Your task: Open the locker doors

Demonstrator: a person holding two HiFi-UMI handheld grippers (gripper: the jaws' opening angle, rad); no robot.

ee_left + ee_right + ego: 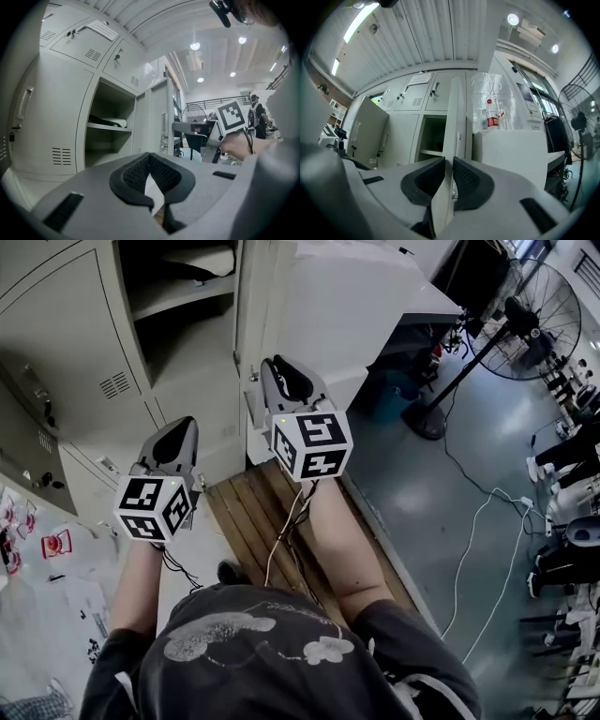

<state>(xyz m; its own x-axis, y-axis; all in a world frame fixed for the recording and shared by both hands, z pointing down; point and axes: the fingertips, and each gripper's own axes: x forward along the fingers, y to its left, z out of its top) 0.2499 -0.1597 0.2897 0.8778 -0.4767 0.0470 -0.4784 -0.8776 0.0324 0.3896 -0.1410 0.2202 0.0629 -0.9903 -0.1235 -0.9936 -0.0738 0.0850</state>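
Note:
The grey lockers (66,352) stand in front of me. One compartment (178,315) is open, with a shelf (110,126) and something dark and white lying on it. Its door (452,122) stands swung out, edge-on to me. My right gripper (449,161) is shut on that door's edge, one dark pad (426,180) on each side; in the head view the right gripper (274,367) sits at the door (246,334). My left gripper (180,427) hovers lower left before the lockers. In its own view the left gripper (149,157) is shut with nothing in it.
A white cabinet (375,296) stands right of the open door, with wrapped bottles (492,112) on top. A wooden pallet (272,512) lies under my arms. A floor fan (534,315), cables (478,521) and seated people (572,456) fill the right. Closed locker doors (51,126) are at left.

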